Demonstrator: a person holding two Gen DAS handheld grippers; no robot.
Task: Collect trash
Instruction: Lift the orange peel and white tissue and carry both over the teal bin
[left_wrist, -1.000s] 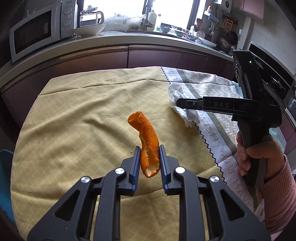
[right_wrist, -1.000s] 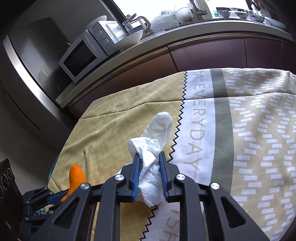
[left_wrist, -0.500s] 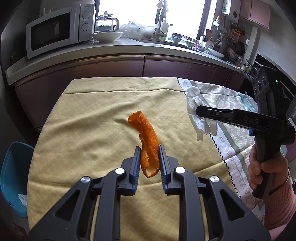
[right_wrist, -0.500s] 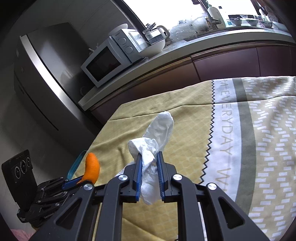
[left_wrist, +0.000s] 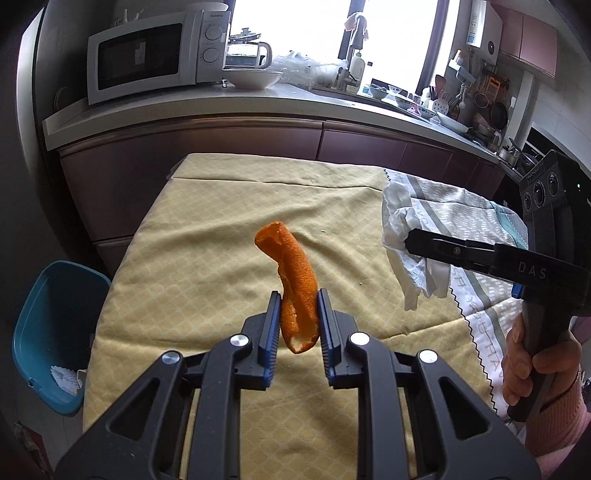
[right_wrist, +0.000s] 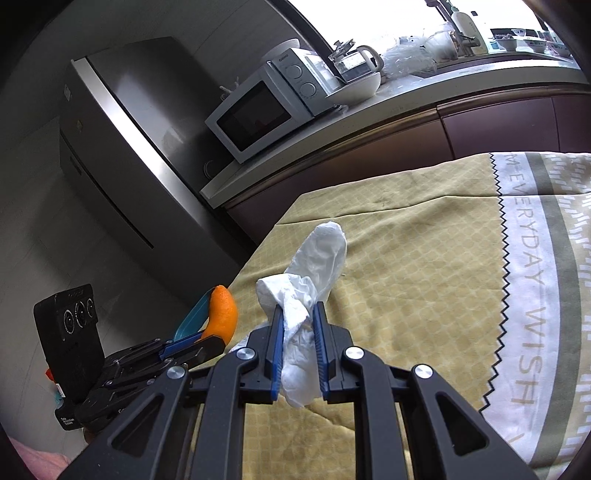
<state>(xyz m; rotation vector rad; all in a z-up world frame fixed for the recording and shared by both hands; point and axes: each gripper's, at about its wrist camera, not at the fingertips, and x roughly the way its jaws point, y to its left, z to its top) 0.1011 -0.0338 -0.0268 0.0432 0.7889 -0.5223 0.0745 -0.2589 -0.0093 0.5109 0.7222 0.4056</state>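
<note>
My left gripper (left_wrist: 298, 300) is shut on a curled orange peel (left_wrist: 293, 280) and holds it above the yellow tablecloth (left_wrist: 207, 266). My right gripper (right_wrist: 298, 309) is shut on a crumpled white tissue (right_wrist: 314, 266), also lifted off the table. The tissue (left_wrist: 402, 236) and right gripper (left_wrist: 410, 240) show at the right of the left wrist view. The peel (right_wrist: 222, 308) and left gripper (right_wrist: 207, 338) show at the lower left of the right wrist view. A blue bin (left_wrist: 51, 325) stands on the floor left of the table with white tissue inside.
A kitchen counter (left_wrist: 295, 99) with a microwave (left_wrist: 155, 51), a kettle, a bowl and dishes runs behind the table. A fridge (right_wrist: 122, 155) stands at the left. The table's right part has a white and grey printed cloth (right_wrist: 535, 258).
Both grippers have swung left with their loads, still off the table. The blue bin has come into the left wrist view, and the fridge fills more of the right wrist view.
</note>
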